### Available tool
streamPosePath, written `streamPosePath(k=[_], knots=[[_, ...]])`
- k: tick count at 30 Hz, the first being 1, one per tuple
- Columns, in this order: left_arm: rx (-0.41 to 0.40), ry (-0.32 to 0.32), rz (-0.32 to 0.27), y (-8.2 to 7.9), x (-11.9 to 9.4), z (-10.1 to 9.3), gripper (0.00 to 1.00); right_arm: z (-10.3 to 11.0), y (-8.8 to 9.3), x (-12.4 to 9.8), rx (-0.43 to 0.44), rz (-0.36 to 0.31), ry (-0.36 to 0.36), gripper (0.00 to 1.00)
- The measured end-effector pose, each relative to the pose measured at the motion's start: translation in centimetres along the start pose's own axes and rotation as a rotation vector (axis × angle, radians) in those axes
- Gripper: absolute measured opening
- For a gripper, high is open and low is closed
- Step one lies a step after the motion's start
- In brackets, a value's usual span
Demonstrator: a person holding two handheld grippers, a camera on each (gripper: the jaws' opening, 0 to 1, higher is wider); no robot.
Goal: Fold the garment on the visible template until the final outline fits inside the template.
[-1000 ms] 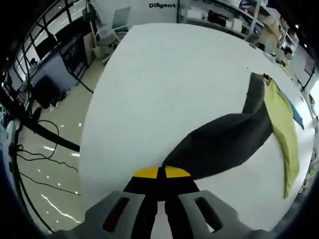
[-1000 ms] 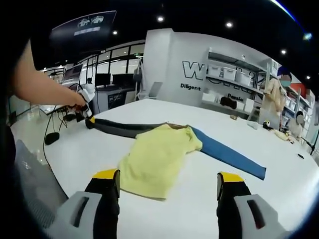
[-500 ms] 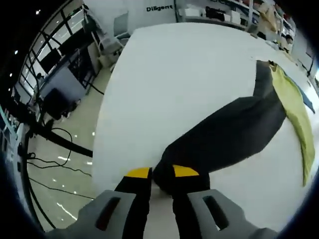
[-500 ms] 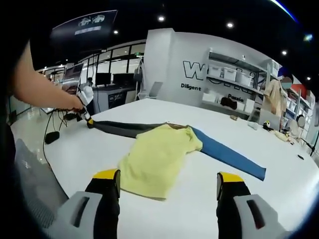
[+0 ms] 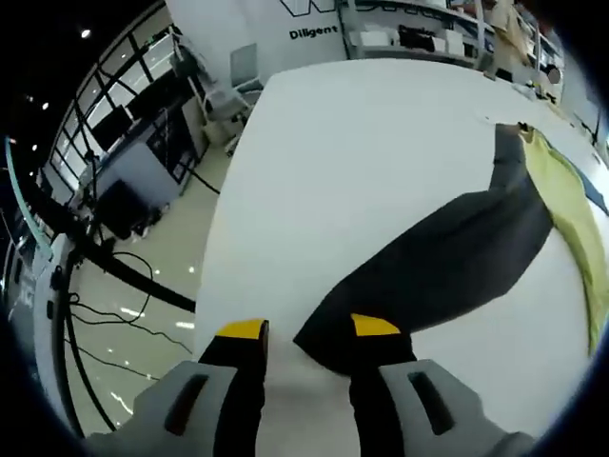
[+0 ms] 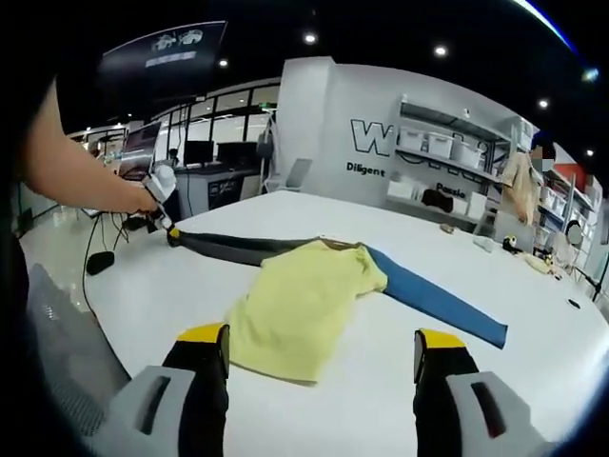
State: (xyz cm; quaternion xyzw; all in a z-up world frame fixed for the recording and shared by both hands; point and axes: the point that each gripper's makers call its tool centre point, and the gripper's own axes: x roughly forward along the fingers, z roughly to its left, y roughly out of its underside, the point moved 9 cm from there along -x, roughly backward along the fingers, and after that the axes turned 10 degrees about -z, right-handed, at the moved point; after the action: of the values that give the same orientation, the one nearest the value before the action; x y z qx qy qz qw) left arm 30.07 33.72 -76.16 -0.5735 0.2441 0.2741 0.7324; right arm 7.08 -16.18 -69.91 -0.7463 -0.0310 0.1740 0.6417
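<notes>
A garment lies spread on the white table (image 6: 400, 381): yellow body (image 6: 295, 309), dark grey sleeve (image 6: 238, 248) stretched left, blue sleeve (image 6: 438, 300) stretched right. In the left gripper view the grey sleeve (image 5: 447, 262) runs from the yellow body (image 5: 571, 205) down to my left gripper (image 5: 306, 328), which is open; the cuff lies on the table between its yellow-tipped jaws, close to the right one. The right gripper view shows that left gripper (image 6: 171, 231) at the sleeve's far end, held by a hand. My right gripper (image 6: 322, 335) hangs open, short of the yellow body, holding nothing.
The table's edge (image 5: 214, 257) curves close on the left of the left gripper, with floor, cables and desks (image 5: 124, 181) beyond. A person's arm (image 6: 67, 162) crosses the left of the right gripper view. Small items (image 6: 519, 246) sit at the table's far right; shelves (image 6: 447, 152) line the back wall.
My left gripper was shut on the grey sleeve's cuff a second ago; its jaws have since spread and the cuff now rests loose on the table. The right gripper has stayed put.
</notes>
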Motion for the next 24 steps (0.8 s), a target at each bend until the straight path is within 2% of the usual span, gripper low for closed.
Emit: streamPosePath(k=[4, 5, 6, 8, 15, 21, 22, 24], knots=[[-0.014, -0.011, -0.047, -0.7, -1.0, 0.1, 0.36, 0.1, -0.1, 0.0, -0.003, -0.004, -0.006, 0.79], [-0.017, -0.009, -0.084, -1.3, -1.7, -0.1, 0.37, 0.1, -0.1, 0.0, -0.005, -0.007, -0.007, 0.79], [-0.019, -0.009, -0.095, -1.5, -1.9, -0.1, 0.38, 0.1, -0.1, 0.0, -0.004, -0.008, -0.008, 0.79], [-0.021, 0.006, -0.143, -2.2, -3.0, -0.8, 0.39, 0.1, -0.2, 0.0, -0.005, -0.010, -0.011, 0.79], [-0.017, 0.057, -0.218, -3.1, -5.0, -3.3, 0.42, 0.3, -0.3, 0.0, -0.007, -0.023, -0.024, 0.78], [-0.038, 0.148, -0.311, -3.7, -8.1, -7.2, 0.43, 0.5, -0.5, 0.0, -0.014, -0.035, -0.040, 0.78], [-0.045, 0.180, -0.332, -3.8, -9.2, -8.6, 0.44, 0.6, -0.5, 0.0, -0.014, -0.036, -0.044, 0.78], [-0.046, 0.201, -0.352, -3.9, -10.0, -9.5, 0.45, 0.6, -0.6, 0.0, -0.015, -0.039, -0.047, 0.78]])
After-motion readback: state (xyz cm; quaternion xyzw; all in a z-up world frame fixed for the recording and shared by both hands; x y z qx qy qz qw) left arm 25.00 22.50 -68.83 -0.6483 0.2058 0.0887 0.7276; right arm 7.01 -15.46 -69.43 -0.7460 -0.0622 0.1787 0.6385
